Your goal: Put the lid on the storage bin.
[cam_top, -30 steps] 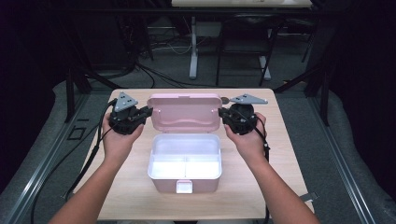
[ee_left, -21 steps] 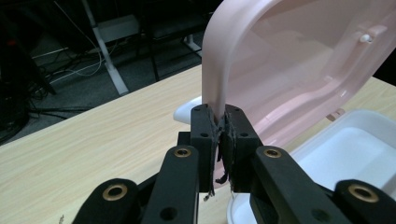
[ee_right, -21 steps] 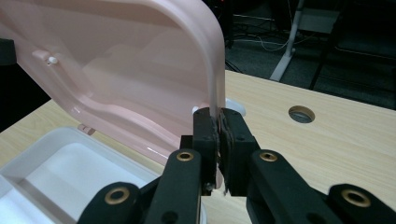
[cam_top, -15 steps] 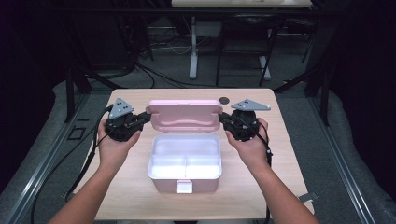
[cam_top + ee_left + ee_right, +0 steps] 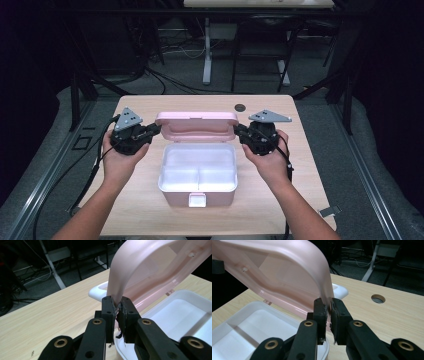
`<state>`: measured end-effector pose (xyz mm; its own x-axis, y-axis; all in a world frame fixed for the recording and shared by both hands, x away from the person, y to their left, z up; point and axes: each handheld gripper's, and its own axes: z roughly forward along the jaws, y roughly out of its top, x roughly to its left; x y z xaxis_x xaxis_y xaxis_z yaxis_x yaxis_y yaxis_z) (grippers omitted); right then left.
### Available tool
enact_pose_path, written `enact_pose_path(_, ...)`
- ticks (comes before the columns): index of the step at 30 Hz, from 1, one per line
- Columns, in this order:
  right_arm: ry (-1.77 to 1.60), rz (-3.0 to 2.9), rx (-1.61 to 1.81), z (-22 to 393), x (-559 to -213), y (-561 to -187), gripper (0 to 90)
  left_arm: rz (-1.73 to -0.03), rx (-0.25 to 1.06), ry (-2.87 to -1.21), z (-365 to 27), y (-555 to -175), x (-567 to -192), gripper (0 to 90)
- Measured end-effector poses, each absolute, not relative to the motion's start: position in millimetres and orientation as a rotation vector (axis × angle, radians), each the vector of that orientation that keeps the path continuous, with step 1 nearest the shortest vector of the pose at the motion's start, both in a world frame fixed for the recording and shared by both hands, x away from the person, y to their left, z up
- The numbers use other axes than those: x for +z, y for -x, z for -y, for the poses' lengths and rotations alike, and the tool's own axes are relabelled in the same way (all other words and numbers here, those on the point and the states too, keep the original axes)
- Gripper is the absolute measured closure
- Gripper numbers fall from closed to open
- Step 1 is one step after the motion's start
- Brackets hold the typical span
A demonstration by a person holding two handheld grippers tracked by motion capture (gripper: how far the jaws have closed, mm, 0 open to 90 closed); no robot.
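An open pink lunch box [image 5: 175, 196] with a white divided inner tray [image 5: 197, 167] sits mid-table. Its pink lid [image 5: 196, 125] stands tilted up at the back hinge. My left gripper [image 5: 156, 129] is shut on the lid's left rim, and my right gripper [image 5: 237, 131] is shut on the right rim. In the left gripper view the pads [image 5: 117, 305] pinch the lid's curved edge [image 5: 150, 267] above the tray [image 5: 180, 312]. In the right gripper view the gripper [image 5: 329, 305] has just eased its jaws open slightly, with the lid rim [image 5: 287, 277] still between the pads.
A round cable hole [image 5: 240, 107] lies in the wooden table [image 5: 310, 200] behind the right gripper. The box's front latch [image 5: 197, 200] faces the person. Cables trail off the table's left side. Desk legs and wires stand on the floor beyond.
The lid has swung up from lying back to a steeper tilt over the box. Both hands came slightly toward the person, still gripping its sides.
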<state>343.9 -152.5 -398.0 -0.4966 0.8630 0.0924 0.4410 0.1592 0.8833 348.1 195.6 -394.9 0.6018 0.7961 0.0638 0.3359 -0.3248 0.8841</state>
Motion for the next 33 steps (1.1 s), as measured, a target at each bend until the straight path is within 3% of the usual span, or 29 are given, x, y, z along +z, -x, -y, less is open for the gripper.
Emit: enact_pose_path(33,-1.186,-2.008,1.361,157.4,-383.4,-319.3,79.1,-0.854,0.574,-1.886,-204.5,-320.9,-376.0,79.4)
